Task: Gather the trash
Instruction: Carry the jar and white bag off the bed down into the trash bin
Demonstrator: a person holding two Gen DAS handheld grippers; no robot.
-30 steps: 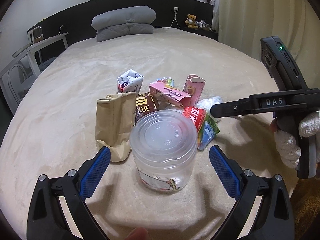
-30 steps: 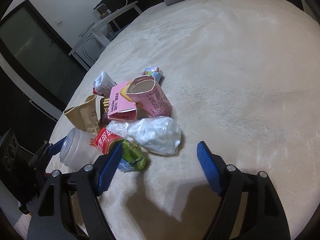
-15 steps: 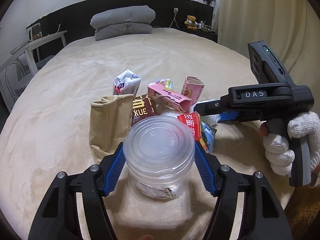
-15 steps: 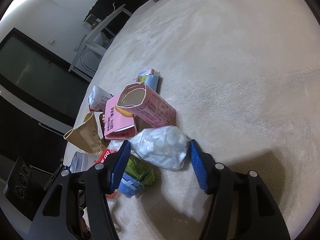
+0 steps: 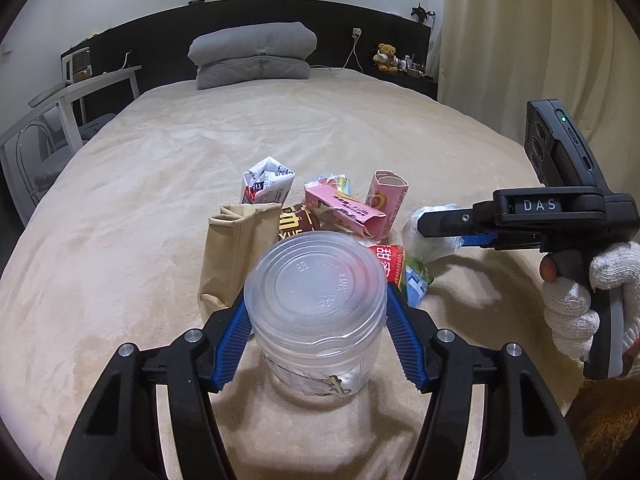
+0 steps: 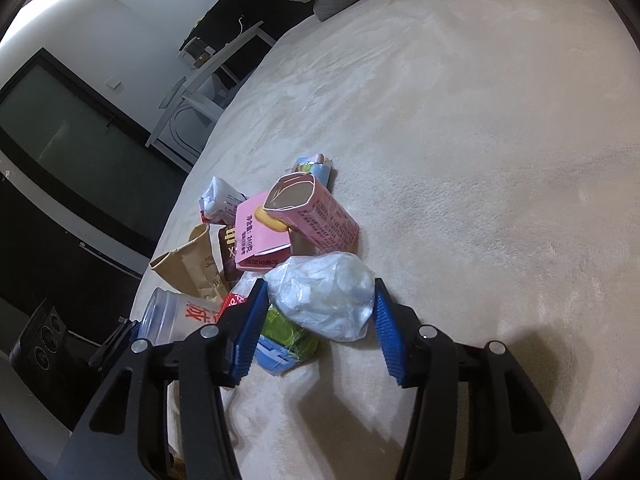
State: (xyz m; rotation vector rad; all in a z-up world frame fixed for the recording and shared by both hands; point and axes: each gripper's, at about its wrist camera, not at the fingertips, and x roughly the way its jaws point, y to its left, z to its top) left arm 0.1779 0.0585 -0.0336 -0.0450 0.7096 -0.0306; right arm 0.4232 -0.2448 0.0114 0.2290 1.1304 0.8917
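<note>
Left tool (image 5: 316,332) clamped on the lidded clear plastic tub (image 5: 316,304), steadying it upright on the bed (image 5: 160,200). Right tool (image 6: 318,320), its jaws just closing, squeezes the crumpled white bag (image 6: 324,296) at the trash pile's edge, apparently ready for lifting away.

The left wrist camera looks down along its jaws at close range, up the beige bed (image 5: 360,136) toward the dark headboard (image 5: 160,40); a clear lidded plastic tub (image 5: 316,304) fills the gap between them. The right wrist camera, tilted, looks down across the same bed from the side. Both views share the pile of pink cartons (image 6: 316,216), and each shows the other's gripper.
</note>
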